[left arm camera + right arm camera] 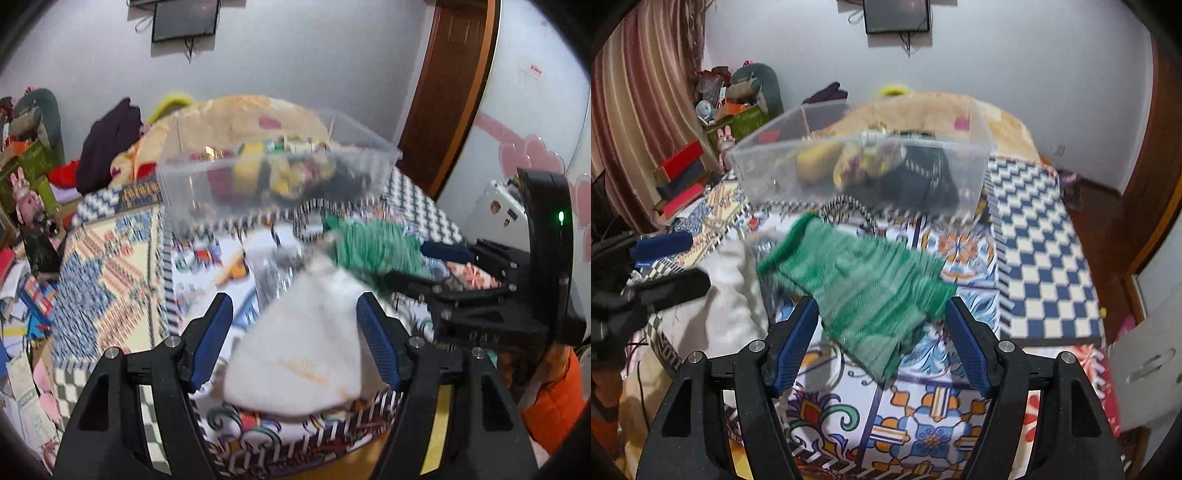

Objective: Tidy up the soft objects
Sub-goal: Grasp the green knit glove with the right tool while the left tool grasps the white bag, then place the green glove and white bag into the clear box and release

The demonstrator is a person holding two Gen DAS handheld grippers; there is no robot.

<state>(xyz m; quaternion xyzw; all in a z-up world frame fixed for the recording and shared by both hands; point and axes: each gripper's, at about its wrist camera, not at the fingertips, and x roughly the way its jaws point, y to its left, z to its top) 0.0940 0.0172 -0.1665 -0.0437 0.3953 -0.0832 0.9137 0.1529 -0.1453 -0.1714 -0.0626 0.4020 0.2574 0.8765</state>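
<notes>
A white soft cloth lies on the patterned bed cover, between the spread fingers of my open left gripper; it also shows at the left in the right wrist view. A green knitted item lies under my open right gripper and reaches between its fingers; it also shows in the left wrist view. A clear plastic bin with several colourful soft items stands behind both, seen too in the left wrist view. A dark blue item lies at the left.
The bed has a tiled-pattern cover and a blue checkered blanket. A large beige plush and dark clothing lie behind the bin. Clutter and boxes stand along the left side. A wooden door is at the right.
</notes>
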